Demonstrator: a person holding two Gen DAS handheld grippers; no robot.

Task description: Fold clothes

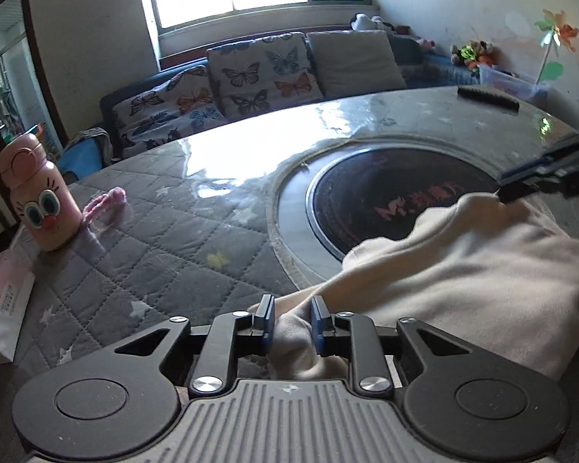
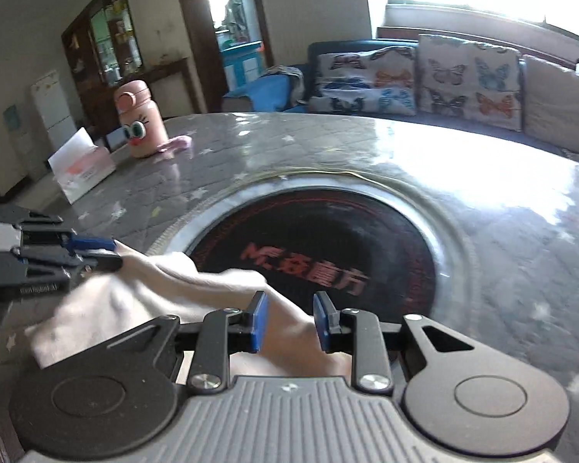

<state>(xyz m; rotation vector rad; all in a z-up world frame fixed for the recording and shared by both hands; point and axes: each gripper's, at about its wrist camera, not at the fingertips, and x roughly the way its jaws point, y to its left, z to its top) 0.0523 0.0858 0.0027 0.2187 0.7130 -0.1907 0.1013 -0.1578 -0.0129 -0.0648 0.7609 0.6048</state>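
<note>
Left wrist cam: left gripper [image 1: 292,318] jaws slightly apart around cream garment [image 1: 463,270], pads not pinching. Right gripper [image 2: 291,322] same, cloth loose between jaws. Imo back both out toward 6 o'clock w/o snagging the fold.

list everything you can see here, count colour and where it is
garment: one, cream, on the table's near edge, partly over the cooktop
cooktop: one, black with red lettering, sunk in the table's middle
table: one, grey quilted cover with stars
bottle: one, pink with cartoon face, far left of table
paper box: one, white and pink, beside the bottle
sofa: one, dark, butterfly cushions, under the window
left gripper: black with blue pads, cloth between its parted fingers
right gripper: same, cloth between its parted fingers
</note>
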